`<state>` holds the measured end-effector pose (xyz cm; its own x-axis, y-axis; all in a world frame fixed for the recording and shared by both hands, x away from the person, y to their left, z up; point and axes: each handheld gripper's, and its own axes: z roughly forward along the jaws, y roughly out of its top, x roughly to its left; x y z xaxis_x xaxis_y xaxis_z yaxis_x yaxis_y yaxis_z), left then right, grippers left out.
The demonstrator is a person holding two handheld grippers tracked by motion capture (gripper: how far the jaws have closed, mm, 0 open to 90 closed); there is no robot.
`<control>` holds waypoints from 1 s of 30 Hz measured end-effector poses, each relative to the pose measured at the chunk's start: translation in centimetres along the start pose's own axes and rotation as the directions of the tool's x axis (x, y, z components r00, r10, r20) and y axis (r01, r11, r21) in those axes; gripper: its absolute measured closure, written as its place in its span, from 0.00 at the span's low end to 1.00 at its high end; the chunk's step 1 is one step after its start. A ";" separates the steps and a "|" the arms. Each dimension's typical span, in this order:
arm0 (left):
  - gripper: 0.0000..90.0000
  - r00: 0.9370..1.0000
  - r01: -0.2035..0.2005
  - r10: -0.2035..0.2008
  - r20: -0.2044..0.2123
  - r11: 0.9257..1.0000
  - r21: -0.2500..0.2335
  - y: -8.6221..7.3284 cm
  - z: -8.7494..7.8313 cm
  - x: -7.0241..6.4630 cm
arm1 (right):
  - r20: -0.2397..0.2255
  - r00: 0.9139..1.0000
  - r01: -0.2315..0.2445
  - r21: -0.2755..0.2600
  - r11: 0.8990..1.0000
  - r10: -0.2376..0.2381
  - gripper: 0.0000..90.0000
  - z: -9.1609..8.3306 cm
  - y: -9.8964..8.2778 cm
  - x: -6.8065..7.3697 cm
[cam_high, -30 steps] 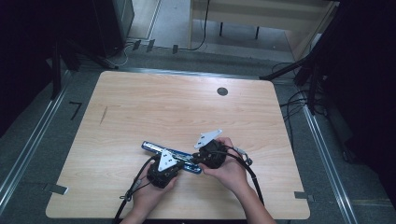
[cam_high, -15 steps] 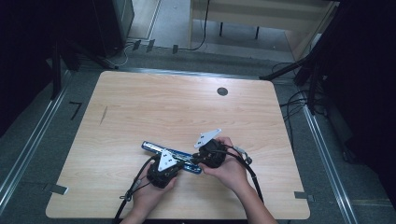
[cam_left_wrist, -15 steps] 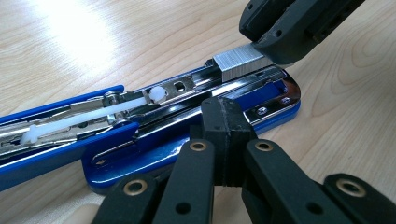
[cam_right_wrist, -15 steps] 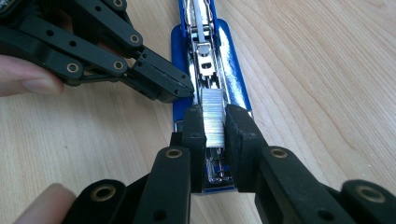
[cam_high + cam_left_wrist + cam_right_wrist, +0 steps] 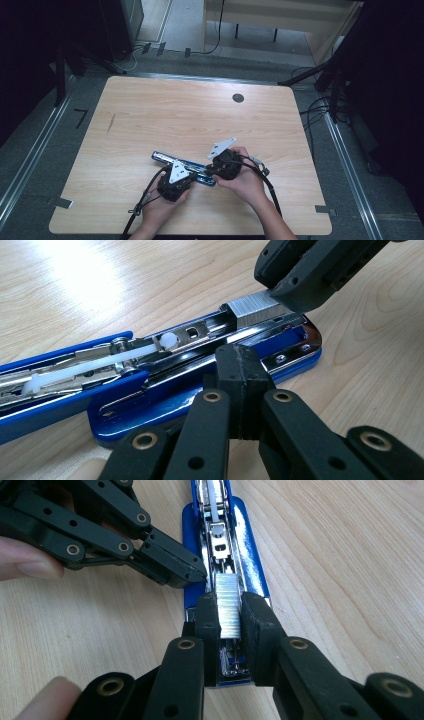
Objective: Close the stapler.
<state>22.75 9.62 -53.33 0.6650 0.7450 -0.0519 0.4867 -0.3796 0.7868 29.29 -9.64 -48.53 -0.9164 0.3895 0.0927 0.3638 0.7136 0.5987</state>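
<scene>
Two things matter at this moment: a blue stapler (image 5: pixel 183 167) lying opened out flat on the worktop (image 5: pixel 165 115), near the front edge and a little left of centre, and a short strip of staples (image 5: pixel 228 606) being fed into its metal channel.

The strip is probably light, thin and brittle. It is a row of glued wires that would likely snap or shed pieces under a hard squeeze or a twist, so a gentle pinch across its two long sides looks like the safest hold. Its bright metal may also be slippery. The stapler seems stiff and fairly heavy for its size, with glossy plastic and chrome that offer little friction; pressing down on its base looks like a better way to steady it than gripping the slick arm.

The right tongs (image 5: pixel 229 615) are nearly closed, their pads pinching the strip from both sides right over the chromed end of the channel, with the white pusher (image 5: pixel 214 502) farther along the rail. The left tongs (image 5: pixel 244 385) are fully closed with nothing between them, their joined tip resting at the stapler's blue side edge, just beside the strip, apparently bracing the body. In the high view both tongs meet at the stapler's right end.
</scene>
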 end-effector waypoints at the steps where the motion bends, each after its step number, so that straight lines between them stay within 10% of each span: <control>1: 1.00 1.000 0.000 0.000 0.000 1.000 0.000 0.0 0.0 0.0 | -0.001 1.000 0.002 0.003 1.000 -0.002 0.89 0.0 0.0 0.0; 30: 1.00 1.000 0.000 0.000 0.000 1.000 0.001 0.0 0.0 0.0 | 0.014 0.998 0.057 0.018 0.998 -0.058 0.88 0.1 0.9 0.2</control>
<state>22.75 9.62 -53.33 0.6649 0.7451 -0.0514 0.4868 -0.3802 0.7864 29.47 -8.93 -48.06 -0.9334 0.3557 0.0472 0.3137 0.7448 0.5890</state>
